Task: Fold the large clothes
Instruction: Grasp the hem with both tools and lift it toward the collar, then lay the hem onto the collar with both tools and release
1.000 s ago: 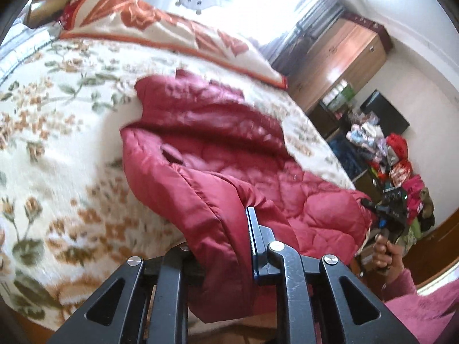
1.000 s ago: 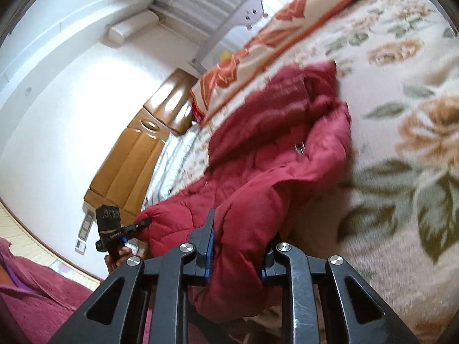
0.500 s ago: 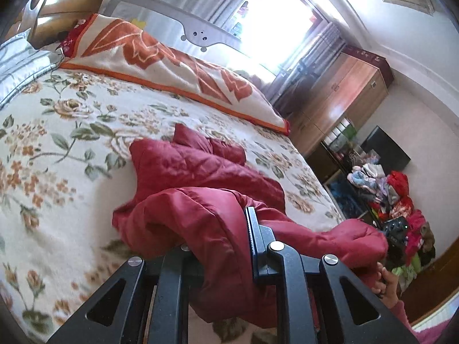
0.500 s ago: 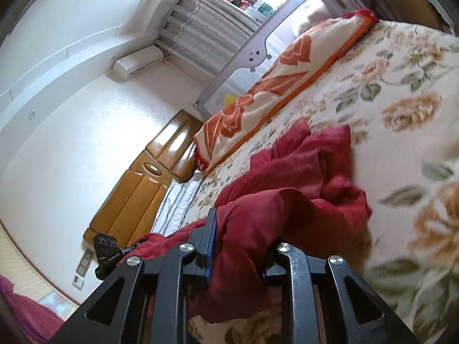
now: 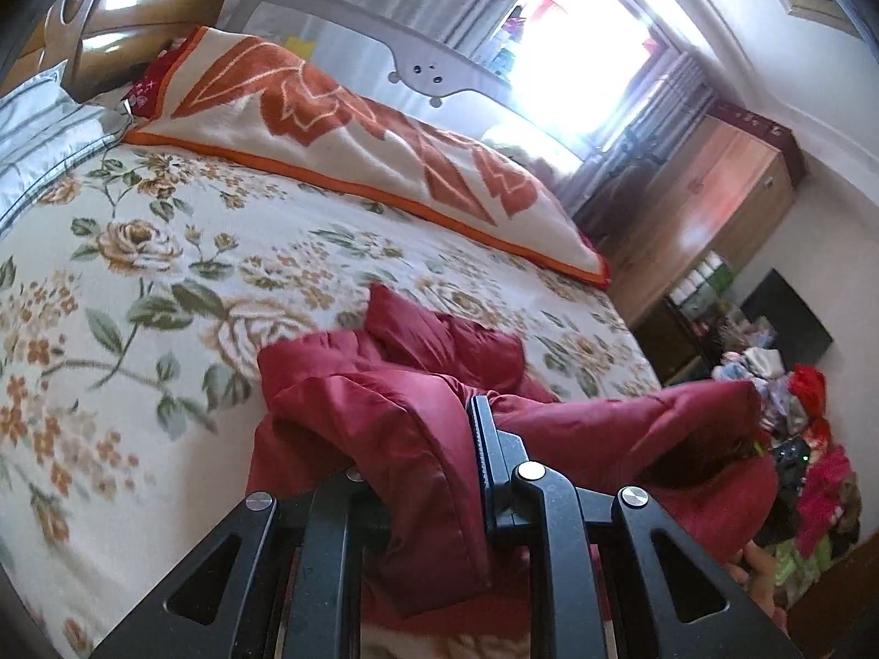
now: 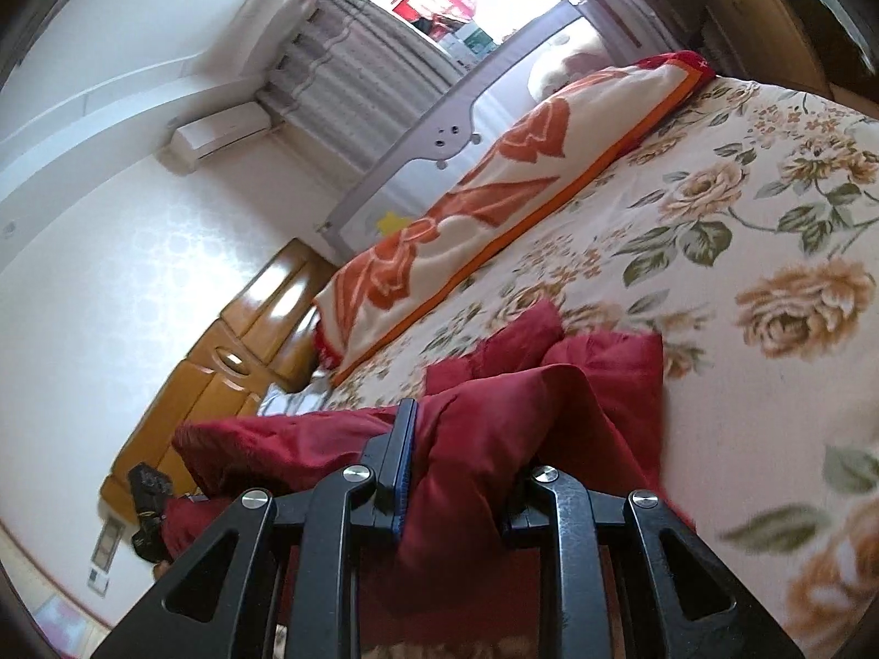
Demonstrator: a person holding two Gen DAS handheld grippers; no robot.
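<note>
Both wrist views look close along their fingers (image 5: 483,450), apparently sharing the bed (image 5: 165,252) and jacket (image 6: 494,417).

Floral bedspread (image 5: 165,252) covers the bed, cream with tan roses and green leaves. Folded orange-and-cream blanket (image 5: 351,132) lies along its far edge, against a grey bed rail (image 5: 417,68). Wooden headboard (image 6: 220,362) at one end. Wooden wardrobe (image 5: 708,208) beside bright window (image 5: 582,55). Wall air conditioner (image 6: 220,134).

Red jacket (image 5: 439,340) on floral bed (image 5: 165,274)
</note>
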